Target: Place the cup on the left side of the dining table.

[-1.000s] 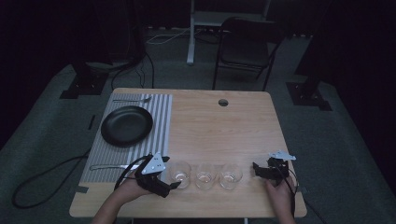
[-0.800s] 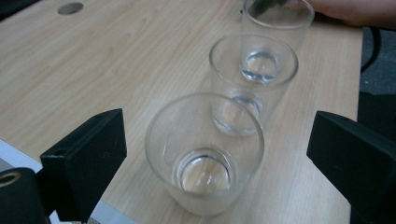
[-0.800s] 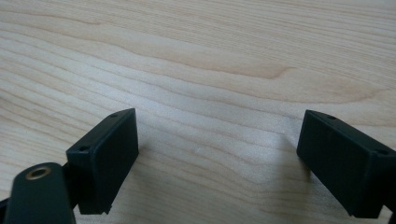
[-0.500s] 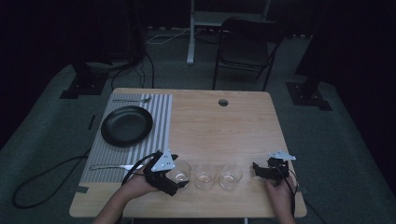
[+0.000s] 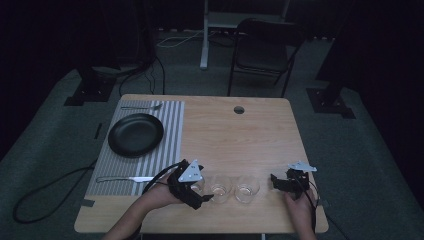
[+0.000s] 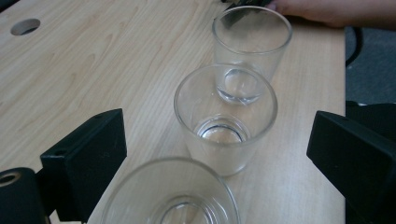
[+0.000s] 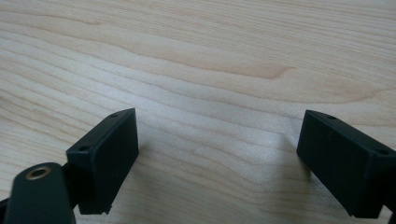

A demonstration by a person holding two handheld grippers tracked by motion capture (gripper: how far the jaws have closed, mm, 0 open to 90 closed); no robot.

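Plainly, the person has both hands low at the near edge of the wooden table (image 5: 220, 130), a gripper in each. The left gripper (image 5: 196, 192) sits at the left end of a row of three clear glasses, its jaws spread wide on either side of the nearest glass (image 6: 173, 196), not yet pressing on it as far as I can tell. From the left gripper view the glasses run away in a line: the nearest one between the jaws, the middle glass (image 6: 226, 119) just beyond it, and the far glass (image 6: 252, 51) behind that, close together and all upright and empty. That line-up lets the gripper come in along the row and take the end glass without knocking the others.

The right gripper (image 5: 287, 181) rests just beside the far glass at the right end of the row, its jaws also wide apart with only bare wood between them, holding nothing. I judge it is parked there, waiting.

Off to the left lies a striped placemat (image 5: 172, 130) bearing a black plate (image 5: 135, 134), with a fork (image 5: 140, 107) above it and a knife (image 5: 125, 178) below; perhaps the glasses belong by that setting.
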